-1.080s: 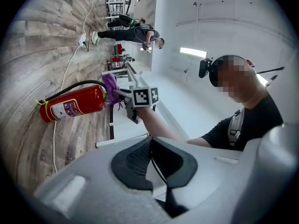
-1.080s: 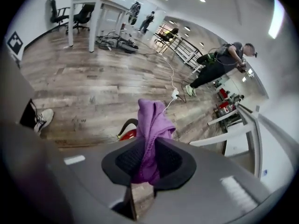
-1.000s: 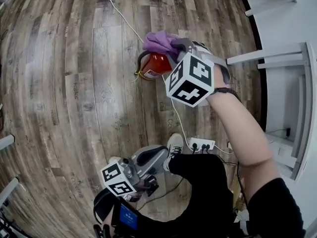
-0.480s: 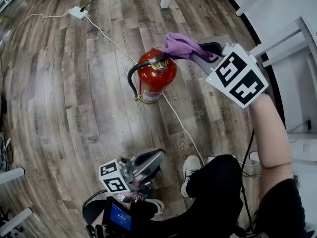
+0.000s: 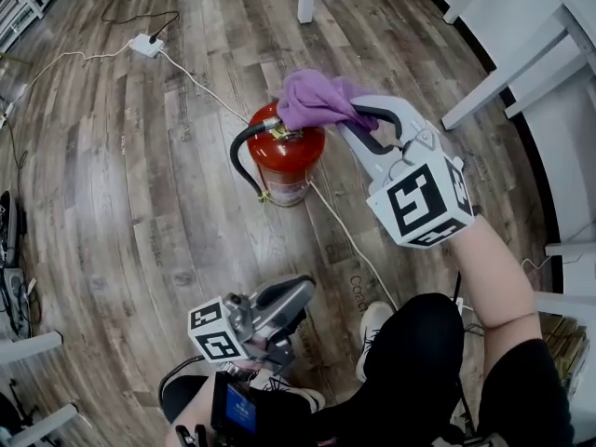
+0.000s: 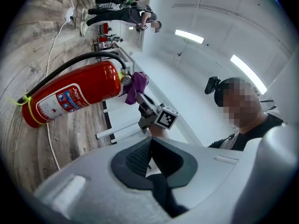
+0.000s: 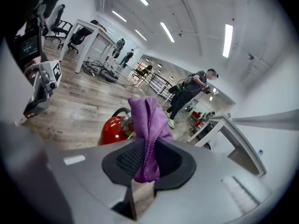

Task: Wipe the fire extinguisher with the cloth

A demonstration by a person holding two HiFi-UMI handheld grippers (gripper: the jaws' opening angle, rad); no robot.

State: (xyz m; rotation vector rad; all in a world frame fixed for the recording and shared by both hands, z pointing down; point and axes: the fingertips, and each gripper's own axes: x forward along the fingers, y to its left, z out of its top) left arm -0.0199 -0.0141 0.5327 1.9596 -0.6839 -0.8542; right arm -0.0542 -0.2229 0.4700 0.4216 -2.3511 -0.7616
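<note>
The red steel fire extinguisher (image 5: 284, 161) stands upright on the wood-plank floor (image 5: 140, 212) in front of the person. Its black rubber hose (image 5: 239, 154) loops down one side, and a thin white cable (image 5: 346, 238) runs just beside its base. The bunched purple microfibre cloth (image 5: 312, 101) sits at the valve head, touching it by the gauge. The right tool (image 5: 352, 121) pinches one fold of that cloth between its pads, and the loose bulk pokes out past the tips. The left tool (image 5: 291, 296) hangs low by the person's lap, well apart from the cylinder, jaws pressed together on nothing.

The wipe looks barely begun. To do it well:
- Keep the pinch firm.
- Press the loose bunch flat on the red shell.
- Draw it down and around in overlapping strokes.
- Keep clear of the hose and the yellow tie at the base so nothing snags or tips the cylinder.
</note>
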